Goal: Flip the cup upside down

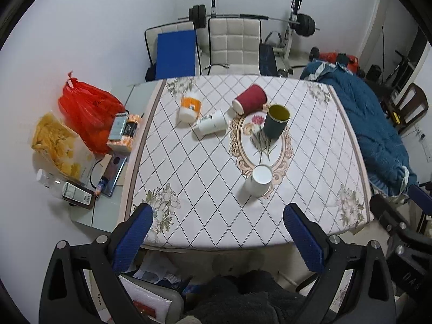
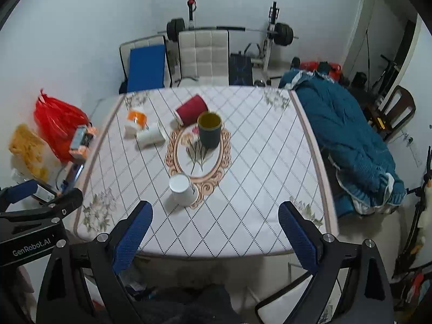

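Several cups sit on the table with the patterned cloth (image 1: 310,162) (image 2: 256,175). A dark green cup (image 1: 276,121) (image 2: 209,129) stands upright, mouth up, with a yellow inside. A white paper cup (image 1: 258,180) (image 2: 183,189) stands upside down near the front. A dark red cup (image 1: 249,99) (image 2: 191,110), a white cup (image 1: 210,123) (image 2: 150,135) and an orange-and-white cup (image 1: 189,107) (image 2: 136,122) lie on their sides. My left gripper (image 1: 218,216) and right gripper (image 2: 215,213) are open and empty, above the table's front edge.
A red plastic bag (image 1: 86,110) (image 2: 58,124), a snack bag (image 1: 55,145), boxes and a bottle lie left of the table. A blue quilt (image 1: 372,124) (image 2: 348,135) lies to the right. White chairs (image 1: 233,44) and a barbell rack stand behind.
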Action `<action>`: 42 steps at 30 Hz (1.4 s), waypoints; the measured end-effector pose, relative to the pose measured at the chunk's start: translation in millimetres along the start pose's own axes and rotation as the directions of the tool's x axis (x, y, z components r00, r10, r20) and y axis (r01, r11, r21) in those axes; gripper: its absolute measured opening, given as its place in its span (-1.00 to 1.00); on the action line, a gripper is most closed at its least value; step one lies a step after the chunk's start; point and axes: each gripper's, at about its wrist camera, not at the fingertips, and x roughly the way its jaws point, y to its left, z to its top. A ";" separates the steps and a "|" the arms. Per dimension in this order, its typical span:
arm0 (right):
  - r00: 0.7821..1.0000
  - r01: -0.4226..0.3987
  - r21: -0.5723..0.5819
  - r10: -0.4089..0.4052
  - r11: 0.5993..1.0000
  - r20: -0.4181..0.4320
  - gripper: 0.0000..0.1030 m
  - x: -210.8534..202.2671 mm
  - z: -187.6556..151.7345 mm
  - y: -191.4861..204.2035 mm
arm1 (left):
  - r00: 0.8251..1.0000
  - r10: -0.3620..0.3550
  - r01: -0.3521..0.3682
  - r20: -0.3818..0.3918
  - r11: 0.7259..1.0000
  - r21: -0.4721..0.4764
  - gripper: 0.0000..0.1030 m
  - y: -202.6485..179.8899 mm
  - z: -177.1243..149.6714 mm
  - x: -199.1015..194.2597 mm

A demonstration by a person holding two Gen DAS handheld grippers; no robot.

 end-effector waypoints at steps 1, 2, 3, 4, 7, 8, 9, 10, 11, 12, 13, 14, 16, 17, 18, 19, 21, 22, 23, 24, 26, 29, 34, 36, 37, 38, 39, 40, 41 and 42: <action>1.000 0.000 0.004 0.000 1.000 0.012 0.88 -9.9 1.8 -3.7 | 1.000 0.002 -0.002 0.001 1.000 -0.001 0.92 -0.9 -0.2 -4.9; 1.000 0.000 0.008 0.000 1.000 0.022 0.88 -18.6 3.6 -7.0 | 1.000 0.003 -0.003 0.002 1.000 -0.003 0.92 -1.8 -0.4 -9.6; 1.000 -0.003 0.009 0.003 1.000 0.030 0.89 -27.0 5.4 -9.8 | 1.000 -0.001 0.001 0.006 1.000 -0.009 0.92 -2.9 -0.6 -16.5; 0.999 -0.002 0.010 0.002 1.000 0.035 0.89 -32.6 6.6 -12.1 | 1.000 -0.005 0.005 0.009 1.000 -0.010 0.92 -3.1 -1.5 -19.8; 0.999 -0.004 0.006 0.004 1.000 0.046 0.89 -51.1 9.4 -16.8 | 1.000 -0.002 0.002 0.024 1.000 -0.013 0.92 -5.5 -1.8 -32.5; 0.999 -0.008 0.006 0.007 1.000 0.048 0.89 -56.4 10.3 -18.4 | 1.000 0.005 -0.004 0.029 1.000 -0.015 0.92 -6.1 -1.9 -36.2; 0.999 -0.015 0.008 0.015 1.000 0.049 0.89 -60.8 10.8 -20.3 | 0.999 0.009 -0.008 0.031 1.000 -0.016 0.92 -7.1 -2.2 -39.8; 0.999 -0.018 0.007 0.018 1.000 0.051 0.89 -64.8 11.1 -21.9 | 0.999 0.005 -0.005 0.031 1.000 -0.016 0.92 -7.5 -2.0 -42.5; 0.998 -0.015 0.004 0.014 1.000 0.056 0.89 -69.0 11.7 -23.1 | 0.999 0.004 -0.004 0.032 1.000 -0.017 0.92 -7.9 -1.9 -44.2; 0.998 -0.016 0.004 0.016 1.000 0.058 0.89 -72.0 12.2 -24.2 | 0.999 0.009 -0.008 0.037 1.000 -0.019 0.92 -8.4 -2.2 -47.4; 0.998 -0.021 0.005 0.021 1.000 0.057 0.89 -74.5 12.9 -25.7 | 0.999 0.010 -0.009 0.039 1.000 -0.019 0.92 -8.8 -2.4 -49.1; 0.998 -0.022 0.005 0.021 1.000 0.056 0.89 -77.9 13.6 -27.3 | 0.999 0.011 -0.011 0.039 1.000 -0.021 0.92 -9.2 -2.8 -50.3; 0.998 -0.021 0.006 0.020 1.000 0.057 0.89 -77.0 12.8 -27.3 | 1.000 0.006 -0.005 0.025 0.999 -0.035 0.92 -8.9 -4.6 -50.7; 0.998 -0.020 0.009 0.019 1.000 0.052 0.89 -78.7 13.2 -28.5 | 1.000 0.004 -0.003 0.019 0.999 -0.037 0.92 -9.0 -6.0 -52.0; 0.998 -0.026 0.011 0.025 1.000 0.049 0.89 -80.8 13.5 -29.6 | 1.000 0.003 -0.002 0.015 0.999 -0.039 0.92 -9.0 -6.7 -52.2; 0.998 -0.027 0.012 0.026 1.000 0.048 0.89 -82.8 13.7 -30.6 | 1.000 0.001 0.000 0.012 0.999 -0.042 0.92 -8.8 -7.4 -52.2; 0.999 -0.020 0.011 0.019 1.000 0.047 0.89 -86.0 14.3 -32.8 | 1.000 0.003 -0.002 0.006 0.999 -0.045 0.92 -8.5 -8.3 -51.9; 0.999 -0.019 0.010 0.019 1.000 0.045 0.89 -86.2 14.9 -33.7 | 1.000 0.001 -0.001 0.003 0.999 -0.047 0.92 -8.6 -9.1 -51.8; 0.999 -0.016 0.008 0.016 1.000 0.043 0.89 -86.4 15.1 -33.9 | 1.000 -0.001 0.001 0.001 0.999 -0.048 0.92 -8.6 -9.1 -51.7; 0.999 -0.015 0.005 0.015 1.000 0.043 0.89 -85.7 14.8 -33.5 | 1.000 -0.004 0.004 -0.002 0.999 -0.048 0.92 -9.2 -9.8 -51.8; 0.999 -0.016 -0.003 0.016 1.000 0.038 0.89 -85.8 14.9 -33.3 | 1.000 -0.007 0.007 -0.004 0.999 -0.049 0.92 -9.9 -10.2 -52.0; 0.999 -0.019 -0.008 0.019 1.000 0.035 0.89 -86.3 15.1 -32.9 | 1.000 -0.006 0.006 -0.003 0.999 -0.049 0.92 -10.4 -10.1 -52.5; 0.999 -0.022 -0.011 0.023 1.000 0.034 0.89 -85.0 15.4 -30.9 | 1.000 -0.006 0.006 -0.001 0.999 -0.051 0.92 -9.7 -9.7 -53.8; 0.999 -0.023 -0.011 0.023 1.000 0.032 0.89 -83.9 16.1 -30.2 | 1.000 -0.004 0.004 -0.001 0.999 -0.050 0.92 -9.2 -9.3 -54.4; 0.999 -0.024 -0.010 0.024 1.000 0.032 0.89 -83.7 16.3 -30.0 | 1.000 -0.003 0.003 -0.001 0.999 -0.049 0.92 -8.6 -9.0 -55.4; 0.999 -0.024 -0.008 0.024 1.000 0.031 0.89 -83.7 16.1 -29.7 | 1.000 -0.001 0.001 0.000 0.999 -0.049 0.92 -8.5 -8.8 -55.3; 0.999 -0.025 -0.006 0.025 1.000 0.031 0.89 -83.2 15.7 -29.5 | 1.000 0.000 0.000 0.000 0.999 -0.047 0.92 -7.6 -8.8 -56.1; 0.999 -0.025 -0.006 0.025 1.000 0.030 0.89 -82.9 15.2 -29.7 | 1.000 0.000 0.000 0.001 0.999 -0.046 0.92 -7.0 -8.9 -56.9; 0.999 -0.026 -0.005 0.026 1.000 0.030 0.89 -83.0 15.0 -29.9 | 1.000 0.001 -0.001 0.002 0.999 -0.044 0.92 -6.6 -9.3 -57.8; 0.999 -0.028 -0.003 0.028 1.000 0.029 0.89 -82.7 14.2 -30.0 | 1.000 0.003 -0.003 0.002 0.999 -0.043 0.92 -6.0 -9.7 -58.6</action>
